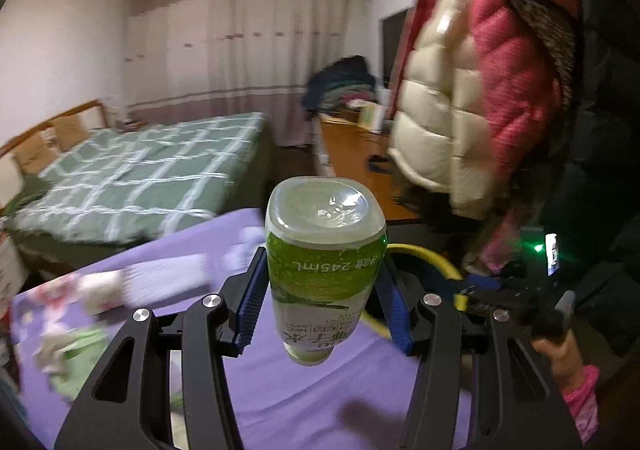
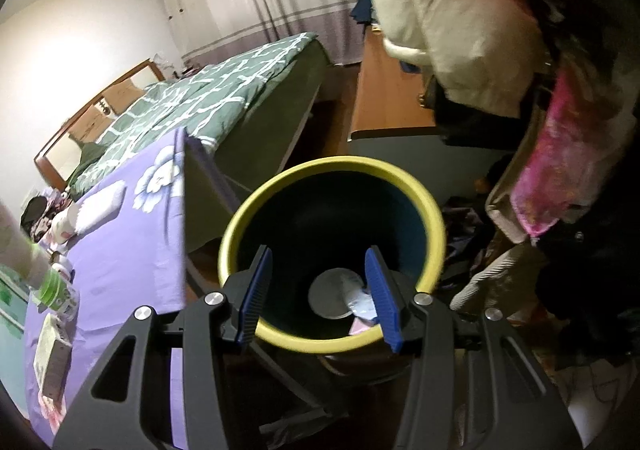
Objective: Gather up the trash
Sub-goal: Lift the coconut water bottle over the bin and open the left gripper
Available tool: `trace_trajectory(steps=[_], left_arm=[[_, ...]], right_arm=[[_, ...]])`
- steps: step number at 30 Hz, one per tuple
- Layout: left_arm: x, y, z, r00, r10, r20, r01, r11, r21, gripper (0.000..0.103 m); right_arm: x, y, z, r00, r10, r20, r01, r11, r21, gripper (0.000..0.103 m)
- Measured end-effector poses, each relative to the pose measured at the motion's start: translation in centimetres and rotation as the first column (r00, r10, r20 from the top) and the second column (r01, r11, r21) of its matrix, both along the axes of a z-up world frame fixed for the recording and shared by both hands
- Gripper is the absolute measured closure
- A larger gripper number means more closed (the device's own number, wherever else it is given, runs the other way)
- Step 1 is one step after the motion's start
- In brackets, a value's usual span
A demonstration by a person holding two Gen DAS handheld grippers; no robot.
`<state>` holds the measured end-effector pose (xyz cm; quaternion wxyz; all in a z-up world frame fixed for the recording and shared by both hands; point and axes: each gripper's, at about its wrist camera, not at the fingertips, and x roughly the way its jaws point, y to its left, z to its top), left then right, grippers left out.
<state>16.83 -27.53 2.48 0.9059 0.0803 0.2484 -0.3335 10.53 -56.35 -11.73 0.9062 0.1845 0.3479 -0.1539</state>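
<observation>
bottle [image 1: 325, 274] in left gripper [image 1: 324, 306], one bin [image 2: 332, 166]

The left gripper [image 1: 322, 306] is held closed, its blue pads [image 1: 252, 302] pressed against the sides of a bottle [image 1: 320, 270]. The right gripper [image 2: 320, 290] is held with its jaws parted, nothing between them.

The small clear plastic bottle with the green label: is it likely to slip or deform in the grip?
The small clear plastic bottle with the green label looks empty, so probably light. Its thin wall may dent between the left gripper's ribbed blue pads, which likely limit slipping.
</observation>
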Motion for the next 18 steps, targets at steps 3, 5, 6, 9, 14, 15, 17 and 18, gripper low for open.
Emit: trace_trajectory(steps=[3, 5, 6, 9, 14, 15, 17, 18], left_arm=[[0.9, -4.9, -1.5, 0.997, -0.065, -0.028, 0.066, 0.998, 0.009, 0.051], [1.5, -8.3, -2.7, 0.992, -0.110, -0.059, 0.111, 0.994, 0.013, 0.051], [1.7, -9.3, -3.3, 0.990, -0.126, -0.070, 0.127, 0.992, 0.012, 0.051], [2.4, -13.3, -5.3, 0.980, -0.170, -0.107, 0.173, 0.985, 0.016, 0.051], [3.4, -17.0, -8.1, 0.972, -0.183, -0.144, 0.192, 0.980, 0.048, 0.050], [3.7, -17.2, -8.7, 0.971, -0.180, -0.158, 0.190, 0.980, 0.053, 0.050], [4.3, -18.0, -10.0, 0.966, -0.172, -0.192, 0.187, 0.981, 0.060, 0.050], [4.6, -17.8, -10.4, 0.965, -0.168, -0.201, 0.183, 0.981, 0.062, 0.050]], right_arm=[[-0.7, -1.4, -0.1, 1.000, -0.020, 0.002, 0.020, 1.000, 0.005, 0.057], [-1.1, -2.3, -0.4, 0.999, -0.033, 0.002, 0.033, 0.999, 0.012, 0.057], [-1.2, -2.7, -0.5, 0.999, -0.039, 0.000, 0.039, 0.999, 0.015, 0.057], [-1.6, -3.8, -1.0, 0.999, -0.052, -0.006, 0.052, 0.998, 0.028, 0.057], [-2.0, -5.1, -1.5, 0.998, -0.064, -0.012, 0.064, 0.997, 0.040, 0.057], [-2.0, -5.2, -1.5, 0.998, -0.066, -0.012, 0.066, 0.997, 0.042, 0.057], [-2.1, -5.5, -1.6, 0.998, -0.069, -0.013, 0.070, 0.997, 0.042, 0.055], [-2.2, -5.5, -1.6, 0.997, -0.071, -0.015, 0.072, 0.997, 0.041, 0.054]])
